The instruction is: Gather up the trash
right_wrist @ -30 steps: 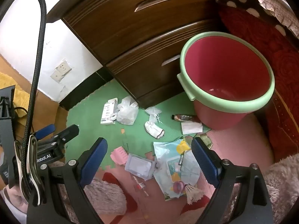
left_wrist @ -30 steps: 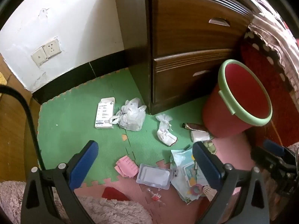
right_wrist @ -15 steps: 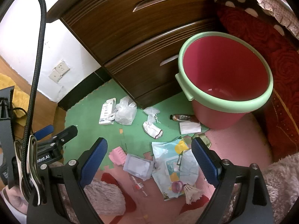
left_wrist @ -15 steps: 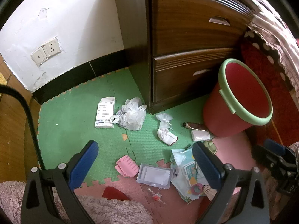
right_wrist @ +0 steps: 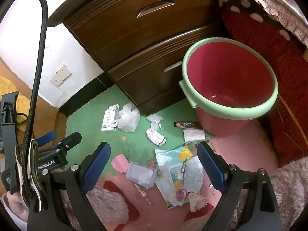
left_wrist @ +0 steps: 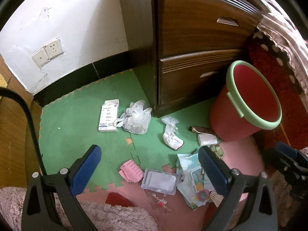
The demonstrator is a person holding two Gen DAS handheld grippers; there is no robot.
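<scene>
Tube (left_wrist: 202,130) half hidden behind red bin (left_wrist: 227,127); left tongs (left_wrist: 149,163) and right tongs (right_wrist: 154,159) wide, empty.

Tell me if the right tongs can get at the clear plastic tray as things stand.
Probably yes. The right tongs are open above the tray, which lies flat on the mat with nothing on top; only the wipes pack touches one edge.

One bin (right_wrist: 229,113), two drawers (right_wrist: 134,23), two grippers (left_wrist: 150,163).

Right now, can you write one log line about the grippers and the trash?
left gripper: open, empty | right gripper: open, empty | bucket: upright, empty | trash: on floor mats
</scene>
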